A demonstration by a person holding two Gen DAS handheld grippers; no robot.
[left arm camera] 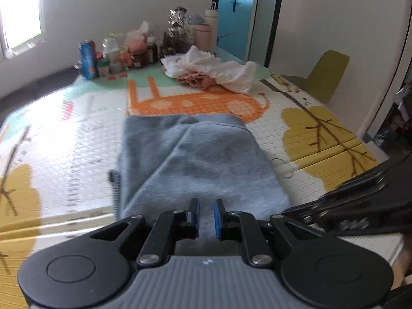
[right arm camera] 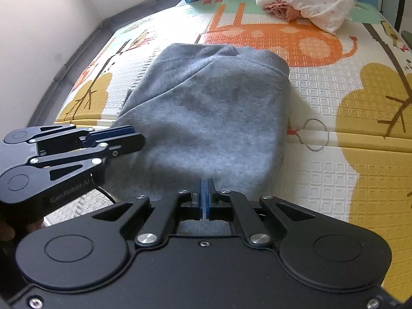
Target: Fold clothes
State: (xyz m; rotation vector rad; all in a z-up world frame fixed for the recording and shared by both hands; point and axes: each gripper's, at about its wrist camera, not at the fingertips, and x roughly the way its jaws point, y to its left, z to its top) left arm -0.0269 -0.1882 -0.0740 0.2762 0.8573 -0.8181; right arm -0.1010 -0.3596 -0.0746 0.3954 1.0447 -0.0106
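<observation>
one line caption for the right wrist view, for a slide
Right gripper pinches the near edge of a grey sweatshirt on a patterned play mat.

**A bright room with a patterned play mat**

White walls enclose the room. A window at ten o'clock pours in strong daylight. A foam play mat covers the surface, printed with an orange vehicle and mustard-yellow trees. At twelve o'clock stand cluttered jars and packets. A turquoise door sits at one o'clock, an olive-green chair at two o'clock.
</observation>
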